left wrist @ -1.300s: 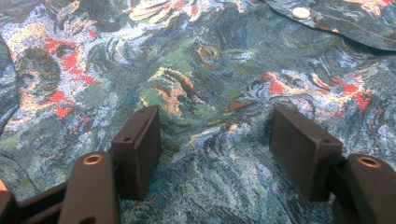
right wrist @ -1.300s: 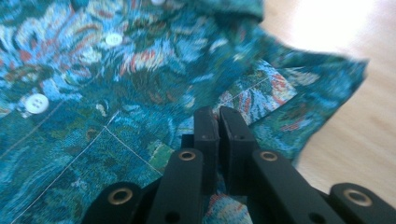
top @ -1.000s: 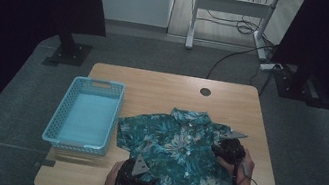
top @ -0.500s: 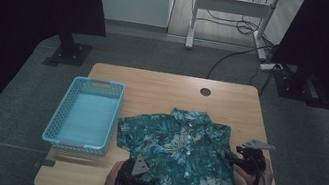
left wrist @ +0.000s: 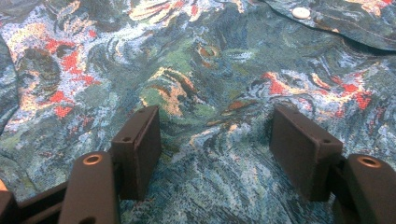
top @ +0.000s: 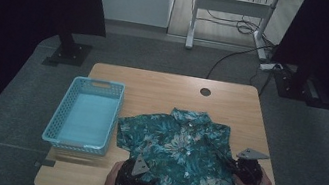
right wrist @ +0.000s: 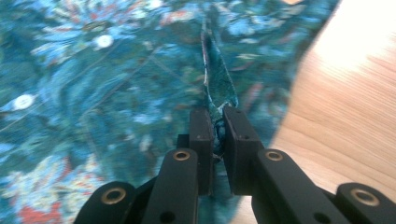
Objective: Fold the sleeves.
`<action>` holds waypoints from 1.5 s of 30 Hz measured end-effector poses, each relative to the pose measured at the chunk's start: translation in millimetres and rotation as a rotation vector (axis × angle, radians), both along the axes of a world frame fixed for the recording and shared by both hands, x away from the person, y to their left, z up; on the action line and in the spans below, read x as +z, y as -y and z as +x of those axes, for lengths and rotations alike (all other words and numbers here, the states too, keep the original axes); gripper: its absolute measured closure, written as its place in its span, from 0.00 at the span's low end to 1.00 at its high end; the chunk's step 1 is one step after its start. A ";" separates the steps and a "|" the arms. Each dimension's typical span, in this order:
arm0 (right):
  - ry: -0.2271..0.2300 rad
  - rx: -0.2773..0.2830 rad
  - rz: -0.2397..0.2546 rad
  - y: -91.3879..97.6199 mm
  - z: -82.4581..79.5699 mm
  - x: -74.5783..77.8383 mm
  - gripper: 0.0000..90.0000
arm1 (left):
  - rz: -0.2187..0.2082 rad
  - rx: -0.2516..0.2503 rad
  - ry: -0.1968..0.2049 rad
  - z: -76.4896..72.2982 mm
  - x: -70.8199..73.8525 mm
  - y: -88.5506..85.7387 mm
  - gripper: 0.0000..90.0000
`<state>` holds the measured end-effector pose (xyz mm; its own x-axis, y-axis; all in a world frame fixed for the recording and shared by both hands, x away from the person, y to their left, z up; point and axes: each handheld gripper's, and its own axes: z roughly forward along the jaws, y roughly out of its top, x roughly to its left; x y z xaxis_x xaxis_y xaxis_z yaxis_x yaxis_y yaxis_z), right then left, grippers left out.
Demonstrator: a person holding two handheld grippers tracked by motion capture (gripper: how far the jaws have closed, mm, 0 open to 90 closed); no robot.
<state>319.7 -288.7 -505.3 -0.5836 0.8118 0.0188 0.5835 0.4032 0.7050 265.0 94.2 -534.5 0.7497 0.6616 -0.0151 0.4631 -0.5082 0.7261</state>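
A teal floral short-sleeved shirt [top: 178,150] lies flat, front up, on the near half of the wooden table [top: 162,92]. My left gripper [top: 142,181] rests on the shirt's lower left part. In the left gripper view its jaws stand open [left wrist: 215,135] with flat cloth [left wrist: 210,70] between the pads. My right gripper [top: 235,167] is at the shirt's right edge. Its jaws have just been closing and are shut [right wrist: 217,126] on a raised fold of the shirt's cloth [right wrist: 217,79], beside bare wood.
A light blue plastic basket [top: 58,123] stands empty on the table's left, close to the shirt's left sleeve. A round cable hole [top: 205,92] sits near the far edge. Bare wood lies behind the shirt and to its right.
My right gripper has moved right from the shirt's right shoulder area to its right edge, and now pinches a ridge of cloth. The left gripper has stayed put.
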 end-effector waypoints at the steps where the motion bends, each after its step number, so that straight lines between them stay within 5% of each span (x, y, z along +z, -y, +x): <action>1: -0.001 0.008 -0.004 -3.4 -1.4 -0.1 0.92 | 0.000 0.000 0.000 0.0 0.0 0.0 0.37; 8: -0.052 0.056 -0.025 -19.2 -0.8 -10.3 0.83 | 0.000 0.000 0.000 -0.1 0.0 0.0 0.37; 13: -0.106 0.086 0.000 -21.1 1.3 -17.7 0.64 | 0.000 0.000 0.000 0.0 0.0 0.0 0.37; 18: -0.089 0.111 0.024 -20.1 0.6 -7.9 0.54 | 0.000 0.000 0.000 -0.1 0.0 0.0 0.37; 27: -0.071 0.108 0.063 -21.1 16.8 7.0 0.51 | 0.000 0.002 0.000 -0.2 0.0 0.1 0.37; 37: -0.119 0.098 0.039 -38.2 44.3 -13.9 0.48 | 0.000 0.001 0.000 -0.1 0.0 0.1 0.37; 45: -0.089 0.066 0.035 -38.4 46.0 -25.8 0.48 | 0.000 0.002 0.000 -0.1 0.0 0.1 0.37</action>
